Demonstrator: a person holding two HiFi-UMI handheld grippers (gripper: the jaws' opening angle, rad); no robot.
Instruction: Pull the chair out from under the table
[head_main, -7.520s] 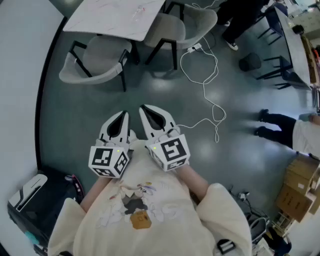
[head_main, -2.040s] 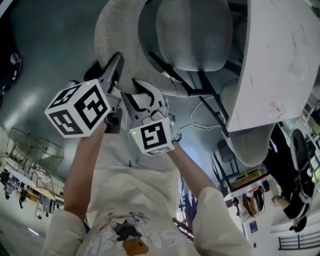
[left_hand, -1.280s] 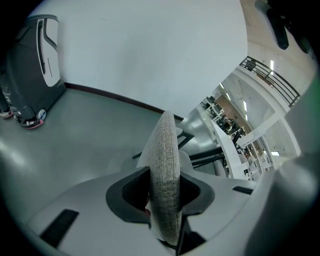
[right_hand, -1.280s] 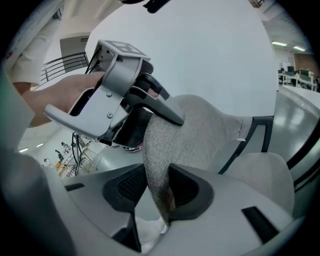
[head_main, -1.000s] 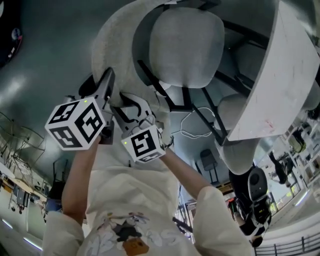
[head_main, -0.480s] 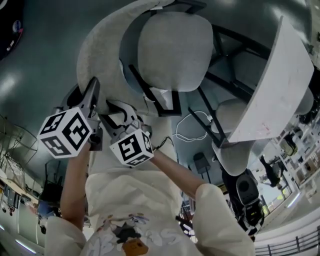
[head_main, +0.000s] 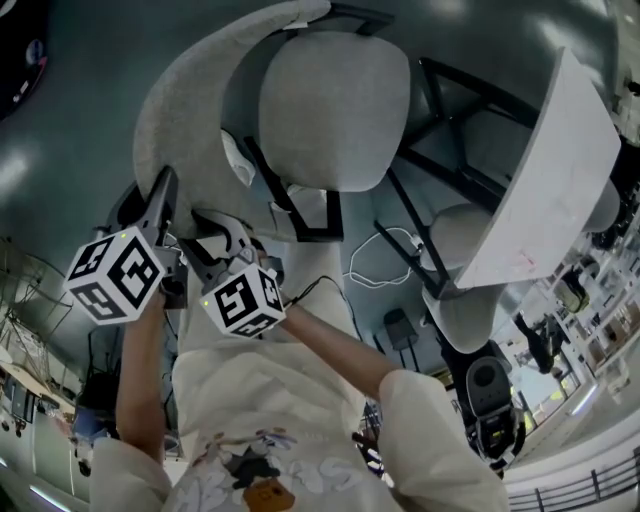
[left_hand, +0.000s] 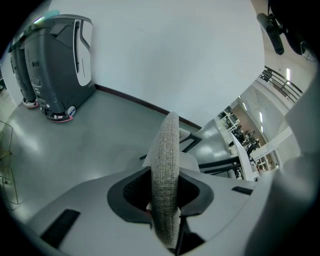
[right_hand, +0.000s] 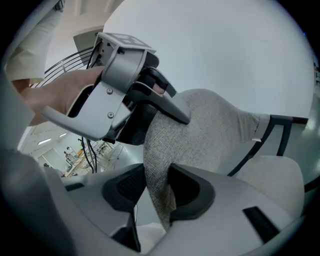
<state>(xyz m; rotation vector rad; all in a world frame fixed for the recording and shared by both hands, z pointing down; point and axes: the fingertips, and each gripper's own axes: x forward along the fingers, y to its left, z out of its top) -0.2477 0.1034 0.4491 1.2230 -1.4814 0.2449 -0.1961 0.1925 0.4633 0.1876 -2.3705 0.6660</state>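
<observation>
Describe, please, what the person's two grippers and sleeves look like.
The left gripper and right gripper are white plastic with dark-padded, tapering jaws. Each carries a white cube with black square markers and a green light. The person wears a cream top with loose sleeves.

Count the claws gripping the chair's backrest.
2. The left claw is clamped on the rim of the chair's backrest, at the head view's left. The right claw is clamped on the same rim just beside it. Neither is hidden.

The chair (head_main: 335, 110) now stands farther out from the bench (head_main: 545, 190), with the left tool (head_main: 162, 205) and right tool (head_main: 228, 228) drawn nearer.
</observation>
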